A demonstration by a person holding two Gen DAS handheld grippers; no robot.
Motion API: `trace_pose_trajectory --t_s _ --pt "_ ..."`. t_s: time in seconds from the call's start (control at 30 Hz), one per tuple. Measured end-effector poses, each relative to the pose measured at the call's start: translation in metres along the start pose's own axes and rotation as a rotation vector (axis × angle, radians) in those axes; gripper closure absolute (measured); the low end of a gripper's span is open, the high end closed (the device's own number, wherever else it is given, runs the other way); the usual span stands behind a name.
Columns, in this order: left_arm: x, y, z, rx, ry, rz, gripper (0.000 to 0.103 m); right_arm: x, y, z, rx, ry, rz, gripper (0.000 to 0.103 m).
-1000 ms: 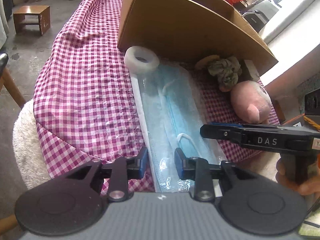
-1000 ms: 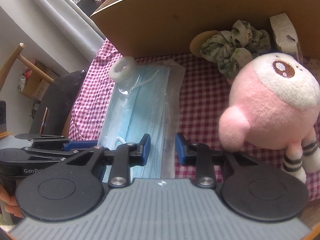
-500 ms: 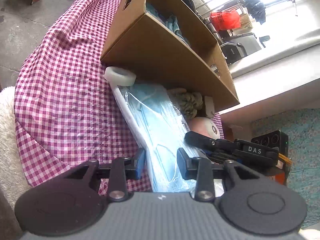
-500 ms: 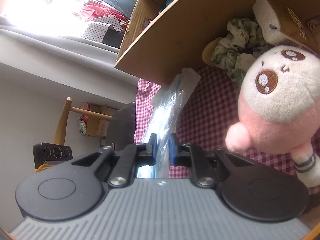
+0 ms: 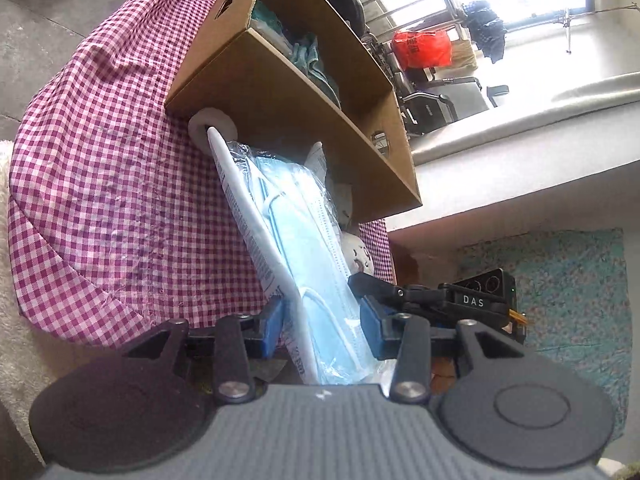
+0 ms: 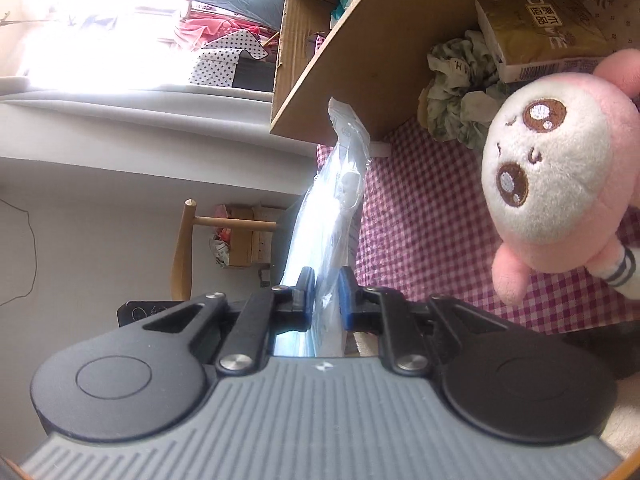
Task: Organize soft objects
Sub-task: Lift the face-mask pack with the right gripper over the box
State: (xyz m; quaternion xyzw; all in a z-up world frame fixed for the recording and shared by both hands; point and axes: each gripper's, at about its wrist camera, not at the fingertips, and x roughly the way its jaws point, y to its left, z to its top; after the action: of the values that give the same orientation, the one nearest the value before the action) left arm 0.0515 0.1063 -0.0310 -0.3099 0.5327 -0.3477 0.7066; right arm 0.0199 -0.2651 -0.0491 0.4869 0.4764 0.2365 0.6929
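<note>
I am holding my right tool (image 6: 325,295) clamped on the near edge of the mask pack (image 6: 328,236), a clear plastic bag of blue face masks, its blue pads pressing the plastic from both sides. The pack is tilting up off the checked cloth (image 6: 424,216), its far end reaching toward the lower front edge of the cardboard box (image 6: 360,64).

My left tool (image 5: 320,322) is sitting with its fingers apart, one on each side of the mask pack (image 5: 304,248); I cannot tell whether either pad is touching it. The right tool (image 5: 404,298) is showing just right of the pack, low against its near end.

The cardboard box (image 5: 280,92) is lying on the checked cloth (image 5: 100,160) with its open top showing teal fabric inside. A white ring (image 5: 208,126) is resting at the near left corner of the box, touching the pack's far end. Right of the pack, in front of the box, the pink plush toy (image 6: 560,184) is lying on the cloth, with a green scrunchie (image 6: 460,88) and a gold tissue packet (image 6: 536,32) between it and the box.
</note>
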Motion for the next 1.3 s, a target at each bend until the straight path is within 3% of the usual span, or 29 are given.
trace_pose_trajectory --t_s 0.17,0.3,0.53,0.73,0.93,1.1,1.3 --pt "-0.004 -0.012 -0.02 0.002 -0.023 0.033 0.061 -0.008 -0.006 -0.007 0.011 0.009 0.024 0.091" --pt "-0.019 -0.045 -0.013 0.089 -0.071 0.031 0.061 -0.023 0.018 0.006 -0.076 -0.023 0.066 0.091" --pt "-0.009 -0.117 0.047 0.307 -0.162 0.007 0.061 -0.066 0.069 0.06 -0.262 -0.159 0.09 0.091" --pt "0.051 -0.158 0.119 0.391 -0.139 -0.011 0.062 -0.101 0.062 0.137 -0.248 -0.236 0.067 0.09" --pt "0.152 -0.157 0.187 0.338 -0.034 -0.018 0.063 -0.118 0.033 0.219 -0.212 -0.285 -0.055 0.089" --pt "0.233 -0.138 0.218 0.268 0.078 0.03 0.063 -0.119 0.003 0.274 -0.225 -0.314 -0.191 0.089" --pt "0.296 -0.125 0.23 0.245 0.144 0.188 0.062 -0.102 -0.032 0.297 -0.295 -0.328 -0.399 0.088"
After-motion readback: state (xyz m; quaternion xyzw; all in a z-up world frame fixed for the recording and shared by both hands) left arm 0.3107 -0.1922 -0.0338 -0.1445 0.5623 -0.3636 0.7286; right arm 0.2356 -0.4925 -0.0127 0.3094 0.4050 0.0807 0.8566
